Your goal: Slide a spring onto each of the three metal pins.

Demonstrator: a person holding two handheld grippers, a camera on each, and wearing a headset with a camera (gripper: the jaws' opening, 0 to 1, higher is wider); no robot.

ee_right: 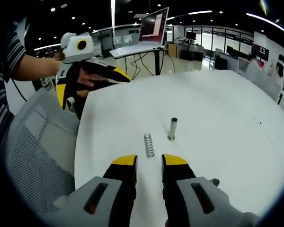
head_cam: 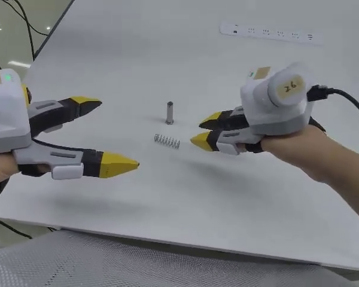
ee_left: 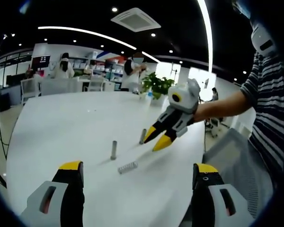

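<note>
While the spring (head_cam: 167, 141) lies on its side on the white table (head_cam: 185, 197), a pin (head_cam: 170, 112) stands upright just beside it at 12 o'clock, not touching. Spring not yet on the pin. Left gripper view: second pin (ee_left: 142, 136), upright, right at the right gripper's tips; whether they touch cannot be told.

Right gripper (head_cam: 197, 133): at 3 o'clock of the spring, near it, yellow tips pointing toward 9. Jaws a narrow gap apart, nothing between them, clear of the spring and the first pin. Its own view puts the spring just ahead of the tips at 12 and that pin at 1.

Left gripper (head_cam: 116, 133): at 9 o'clock of the spring, farther off than the right one. Jaws spread wide, holding nothing, touching nothing.

Writing: round tan sticker (head_cam: 291, 85) on the right gripper's back end, handwritten "26". Black cable (head_cam: 347, 101) leaves that gripper toward 3.

Power strip (head_cam: 266, 31) lies near the table's far edge, about 1 o'clock of the pin; its markings are too small to read.
</note>
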